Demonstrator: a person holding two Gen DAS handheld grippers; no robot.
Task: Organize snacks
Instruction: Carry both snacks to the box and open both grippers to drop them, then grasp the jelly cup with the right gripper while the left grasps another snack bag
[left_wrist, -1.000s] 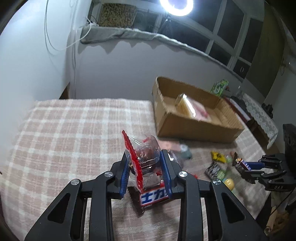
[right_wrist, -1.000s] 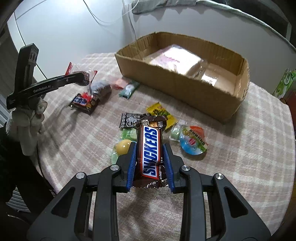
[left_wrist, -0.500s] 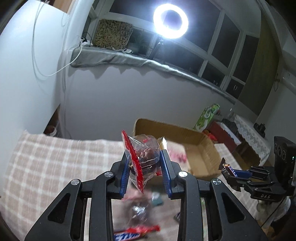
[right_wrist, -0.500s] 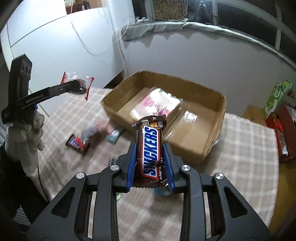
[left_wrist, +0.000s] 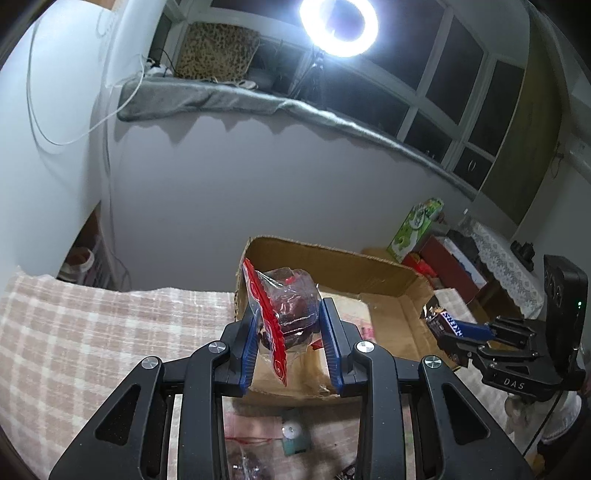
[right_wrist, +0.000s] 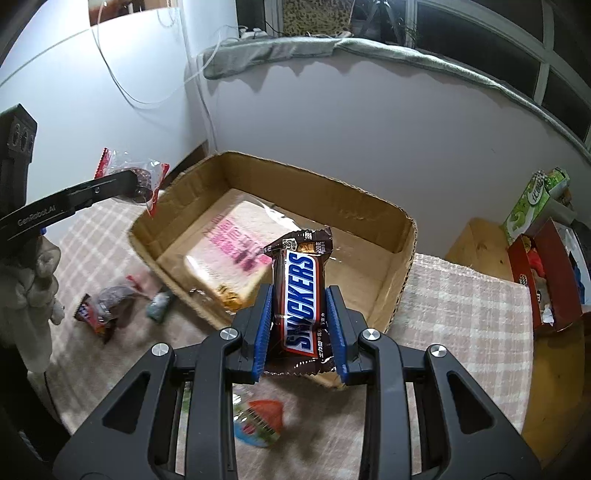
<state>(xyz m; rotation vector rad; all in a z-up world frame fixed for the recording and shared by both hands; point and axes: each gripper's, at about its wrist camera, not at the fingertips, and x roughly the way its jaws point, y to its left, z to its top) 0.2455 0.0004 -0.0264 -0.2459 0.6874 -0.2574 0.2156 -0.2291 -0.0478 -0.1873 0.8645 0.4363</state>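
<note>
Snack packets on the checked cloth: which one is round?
The round jelly cup under the right gripper; the dark red-ended packet and small teal packet aren't round.

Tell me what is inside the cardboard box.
Inside the cardboard box lies a clear-wrapped pack with pink print. The Snickers bar hides part of the floor.

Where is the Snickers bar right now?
Right wrist view, centre: the Snickers bar is clamped upright in the right tool, off the table, at the cardboard box's near edge.
</note>
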